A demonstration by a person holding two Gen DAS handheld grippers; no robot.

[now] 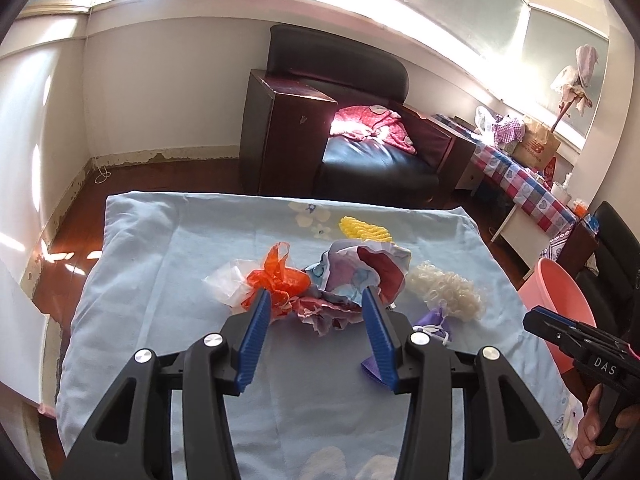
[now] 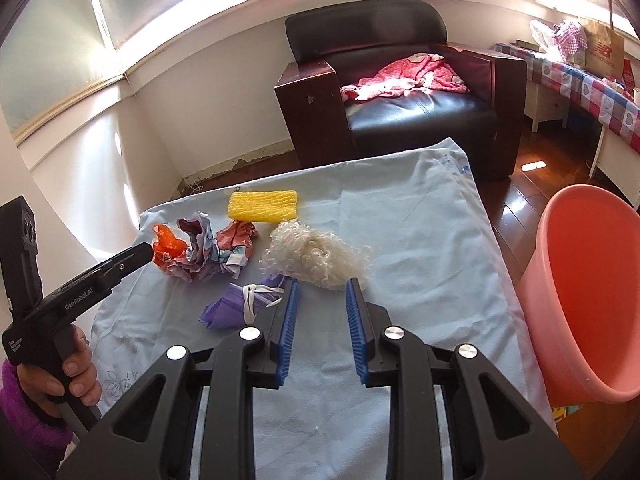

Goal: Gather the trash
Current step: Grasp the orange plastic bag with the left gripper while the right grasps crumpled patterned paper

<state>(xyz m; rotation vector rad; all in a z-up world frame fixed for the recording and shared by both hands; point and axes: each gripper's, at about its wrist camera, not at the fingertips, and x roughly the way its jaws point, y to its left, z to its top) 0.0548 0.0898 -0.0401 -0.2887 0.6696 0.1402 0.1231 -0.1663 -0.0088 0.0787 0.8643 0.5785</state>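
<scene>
Crumpled glossy paper wad (image 1: pixel 352 280) beside curly cream fibre tuft (image 2: pixel 316 258) on cloth.

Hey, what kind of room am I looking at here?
Most likely a lived-in room at home: a dark leather armchair with pink clothing thrown on it, a side table under a checked cloth, and wood flooring.

Black armchair (image 2: pixel 400 92) with pink garment (image 2: pixel 404 76); checked tablecloth (image 2: pixel 600 92) beside it.
</scene>
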